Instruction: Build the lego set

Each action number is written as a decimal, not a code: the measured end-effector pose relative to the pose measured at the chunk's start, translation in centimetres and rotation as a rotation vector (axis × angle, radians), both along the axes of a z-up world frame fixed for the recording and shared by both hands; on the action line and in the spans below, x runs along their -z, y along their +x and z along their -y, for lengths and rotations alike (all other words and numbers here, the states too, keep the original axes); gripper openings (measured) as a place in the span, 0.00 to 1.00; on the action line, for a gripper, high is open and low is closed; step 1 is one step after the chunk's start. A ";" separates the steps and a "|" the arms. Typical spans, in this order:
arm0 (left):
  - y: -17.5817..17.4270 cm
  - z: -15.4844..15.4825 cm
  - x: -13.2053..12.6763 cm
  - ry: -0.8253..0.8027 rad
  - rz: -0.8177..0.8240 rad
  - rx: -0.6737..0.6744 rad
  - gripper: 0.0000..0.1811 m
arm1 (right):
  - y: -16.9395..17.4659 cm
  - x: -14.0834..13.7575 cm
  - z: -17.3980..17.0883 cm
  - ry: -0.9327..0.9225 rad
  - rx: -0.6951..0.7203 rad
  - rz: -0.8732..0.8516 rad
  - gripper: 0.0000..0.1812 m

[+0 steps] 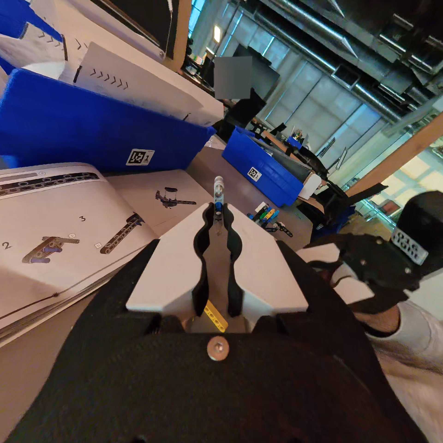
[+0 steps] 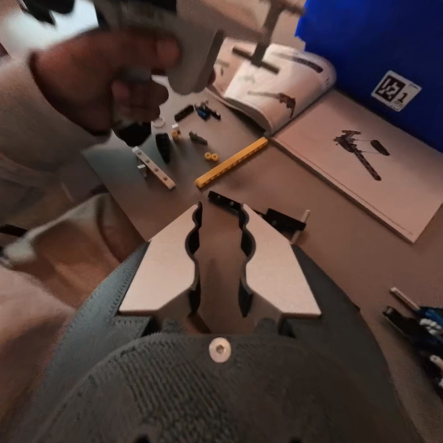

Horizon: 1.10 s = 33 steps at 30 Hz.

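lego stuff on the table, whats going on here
A person is building a lego set with hand-held tongs. The left tongs are shut on a thin grey lego beam with a blue pin, holding it up over the open instruction booklet. The right tongs are open and empty, hovering over the table near a black beam. Loose pieces, including a long yellow beam, lie unbuilt on the table.
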<state>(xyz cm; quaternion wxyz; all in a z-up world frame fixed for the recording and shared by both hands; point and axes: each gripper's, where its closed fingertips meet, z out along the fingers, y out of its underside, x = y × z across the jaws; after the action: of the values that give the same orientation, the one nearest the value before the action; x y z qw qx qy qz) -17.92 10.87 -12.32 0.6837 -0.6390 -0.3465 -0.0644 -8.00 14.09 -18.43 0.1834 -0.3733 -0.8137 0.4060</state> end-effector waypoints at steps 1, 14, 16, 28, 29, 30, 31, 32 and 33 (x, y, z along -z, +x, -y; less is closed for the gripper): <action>0.1 -0.1 -0.1 0.006 0.000 0.001 0.02 | -0.3 0.8 0.3 0.068 -0.003 -0.009 0.17; 0.1 0.3 -1.7 0.195 0.066 0.011 0.02 | 1.2 4.1 0.5 0.009 0.011 0.230 0.17; 0.0 0.6 -1.9 0.254 0.107 0.025 0.01 | 2.5 3.9 -0.6 -0.032 0.031 0.263 0.17; 1.6 -1.7 -1.4 0.193 0.071 0.093 0.01 | -2.2 2.4 -5.9 -0.121 0.245 0.205 0.23; 1.7 -1.8 -1.4 0.188 0.067 0.099 0.01 | -2.5 2.6 -5.7 -0.114 0.244 0.205 0.23; 1.7 -1.9 -1.3 0.182 0.065 0.103 0.01 | -2.7 2.8 -5.6 -0.108 0.244 0.207 0.23; 1.8 -2.0 -1.2 0.178 0.064 0.105 0.01 | -2.9 3.1 -5.4 -0.097 0.243 0.220 0.23; 1.8 -2.0 -1.2 0.178 0.066 0.107 0.01 | -2.9 3.5 -5.3 -0.085 0.239 0.237 0.22; 1.8 -2.1 -1.2 0.181 0.069 0.110 0.01 | -2.9 3.8 -5.1 -0.070 0.234 0.253 0.20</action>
<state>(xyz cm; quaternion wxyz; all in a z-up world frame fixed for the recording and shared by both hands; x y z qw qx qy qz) -16.08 12.96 -11.17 0.7218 -0.5900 -0.3271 -0.1548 -10.90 19.21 -22.27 0.1124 -0.5198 -0.7667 0.3596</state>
